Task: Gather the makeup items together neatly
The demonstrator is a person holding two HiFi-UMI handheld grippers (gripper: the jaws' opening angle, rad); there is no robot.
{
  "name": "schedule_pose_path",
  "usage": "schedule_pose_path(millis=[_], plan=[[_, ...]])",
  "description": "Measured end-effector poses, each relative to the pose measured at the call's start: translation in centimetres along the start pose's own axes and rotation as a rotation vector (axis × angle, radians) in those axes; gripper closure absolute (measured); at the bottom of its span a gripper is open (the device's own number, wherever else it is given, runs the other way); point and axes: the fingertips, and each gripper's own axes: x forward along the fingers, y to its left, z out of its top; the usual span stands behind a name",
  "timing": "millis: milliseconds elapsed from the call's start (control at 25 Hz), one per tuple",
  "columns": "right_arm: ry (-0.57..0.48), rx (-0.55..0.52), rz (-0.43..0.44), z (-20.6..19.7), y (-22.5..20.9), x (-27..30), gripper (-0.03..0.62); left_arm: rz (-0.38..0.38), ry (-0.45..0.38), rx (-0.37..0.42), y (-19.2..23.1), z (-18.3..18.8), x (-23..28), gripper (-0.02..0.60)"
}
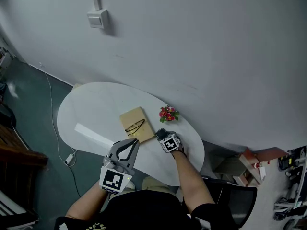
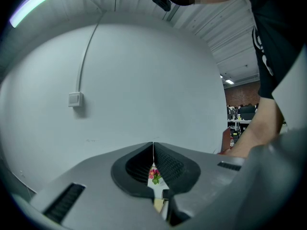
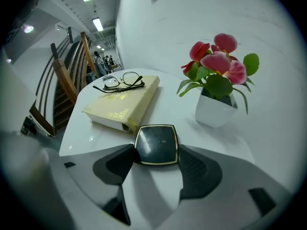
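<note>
A black square makeup compact [image 3: 156, 144] with a gold rim lies flat on the white table [image 3: 168, 87], just in front of the cream book's corner. My right gripper [image 3: 157, 153] stands open, its two pads on either side of the compact, which rests on the table. In the head view the compact [image 1: 160, 133] shows just beyond the right gripper [image 1: 163, 138], near the table's front right. My left gripper [image 1: 128, 147] hovers at the near table edge, pointing toward the book. In its own view the left gripper [image 2: 153, 150] is shut, tips meeting, with nothing between them.
A cream book [image 3: 125, 103] with black-framed glasses [image 3: 120, 82] on top lies mid-table. A small white pot of pink flowers [image 3: 218, 87] stands right of the compact, near the wall. A wall switch [image 1: 97, 18] and a floor cable [image 1: 57, 128] are at the left.
</note>
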Motion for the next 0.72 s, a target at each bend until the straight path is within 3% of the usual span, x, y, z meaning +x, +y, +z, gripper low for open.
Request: schedule_pose_path(millis=[360, 720], plan=[[-0.042, 0.160, -0.074, -2.8, -1.8, -3.1, 0.299, -0.070, -0.035, 0.008, -1.9, 0.7, -0.6, 0.558], [-0.030, 0.340, -0.215, -8.2, -3.2, -7.2, 0.299, -0.158, -0.069, 0.016, -4.4, 1.5, -1.5, 0.558]])
